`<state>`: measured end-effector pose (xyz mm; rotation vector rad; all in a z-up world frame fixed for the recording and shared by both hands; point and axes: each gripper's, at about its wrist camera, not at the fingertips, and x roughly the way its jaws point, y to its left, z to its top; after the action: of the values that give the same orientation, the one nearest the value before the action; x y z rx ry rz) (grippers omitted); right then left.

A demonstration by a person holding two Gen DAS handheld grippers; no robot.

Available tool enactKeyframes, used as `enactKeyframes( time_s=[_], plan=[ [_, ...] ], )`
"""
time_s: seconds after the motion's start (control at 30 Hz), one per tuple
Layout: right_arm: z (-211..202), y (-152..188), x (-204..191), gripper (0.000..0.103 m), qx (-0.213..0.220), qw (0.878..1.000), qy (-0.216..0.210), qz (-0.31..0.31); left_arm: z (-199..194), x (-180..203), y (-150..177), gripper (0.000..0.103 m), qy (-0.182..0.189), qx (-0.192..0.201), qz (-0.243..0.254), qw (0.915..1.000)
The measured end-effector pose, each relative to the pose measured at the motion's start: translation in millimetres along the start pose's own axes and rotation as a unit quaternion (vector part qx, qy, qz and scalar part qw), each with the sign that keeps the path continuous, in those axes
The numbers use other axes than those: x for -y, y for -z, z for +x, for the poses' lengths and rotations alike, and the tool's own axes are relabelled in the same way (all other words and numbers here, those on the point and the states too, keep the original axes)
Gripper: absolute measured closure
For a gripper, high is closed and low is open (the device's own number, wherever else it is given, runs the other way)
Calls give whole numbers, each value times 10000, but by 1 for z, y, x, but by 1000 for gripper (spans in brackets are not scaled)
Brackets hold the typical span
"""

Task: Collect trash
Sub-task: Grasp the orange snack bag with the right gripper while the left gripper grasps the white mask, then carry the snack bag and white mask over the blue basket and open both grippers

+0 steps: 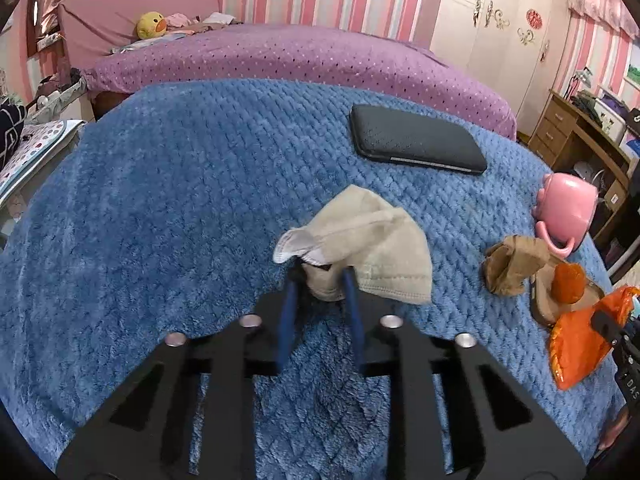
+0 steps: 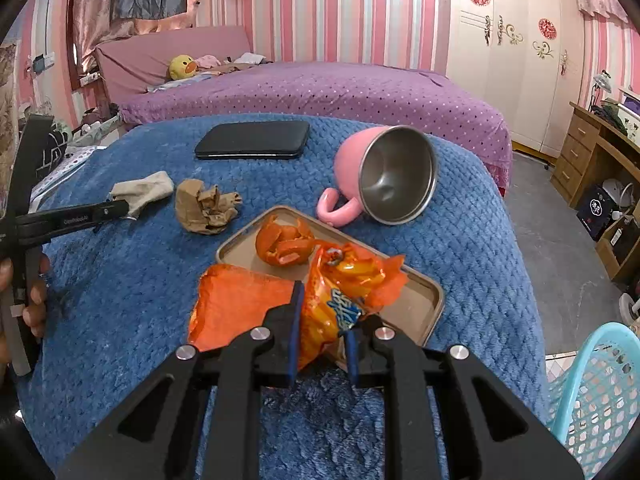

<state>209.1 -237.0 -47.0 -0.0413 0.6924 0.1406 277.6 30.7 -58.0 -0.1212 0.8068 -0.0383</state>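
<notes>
A beige sock (image 1: 372, 240) lies bunched on the blue blanket (image 1: 160, 240), and my left gripper (image 1: 320, 280) is shut on its near end. From the right wrist view that gripper (image 2: 126, 208) reaches in from the left with the sock (image 2: 148, 190) at its tips. My right gripper (image 2: 324, 320) is shut on an orange snack bag (image 2: 340, 292), which hangs over the near edge of a tan tray (image 2: 420, 300). Orange peel (image 2: 284, 240) sits on the tray. Crumpled brown paper (image 2: 206, 208) lies between the sock and the tray.
A pink mug (image 2: 384, 176) lies on its side behind the tray. A flat black case (image 2: 254, 140) rests at the blanket's far edge. A turquoise mesh basket (image 2: 592, 392) stands on the floor at the lower right. A purple bed (image 2: 320, 92) is behind.
</notes>
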Motion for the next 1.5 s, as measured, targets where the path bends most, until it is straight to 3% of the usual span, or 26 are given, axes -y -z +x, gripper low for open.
enactKeyframes(
  time_s=[0.3,0.5,0.8,1.03,1.23,1.5],
  plan=[
    [-16,7,10,85,145,9999,65,-7,-44,4,9,98,-149,488,172,9986],
    [-36,13,23,85,262,9996,76,94,-87,22,22,102,103,818,353,9960],
    [-69,19,49,85,497,9981,191,314,-109,52,39,102,527,866,575,9932],
    [-93,25,83,88,610,9962,412,467,-132,96,48,102,783,1135,911,9862],
    [-117,29,123,91,733,9928,658,688,-134,138,49,102,1028,1098,1015,9834],
    [-141,48,185,91,760,9849,1172,1028,-149,225,63,102,1584,1186,1405,9701]
  ],
)
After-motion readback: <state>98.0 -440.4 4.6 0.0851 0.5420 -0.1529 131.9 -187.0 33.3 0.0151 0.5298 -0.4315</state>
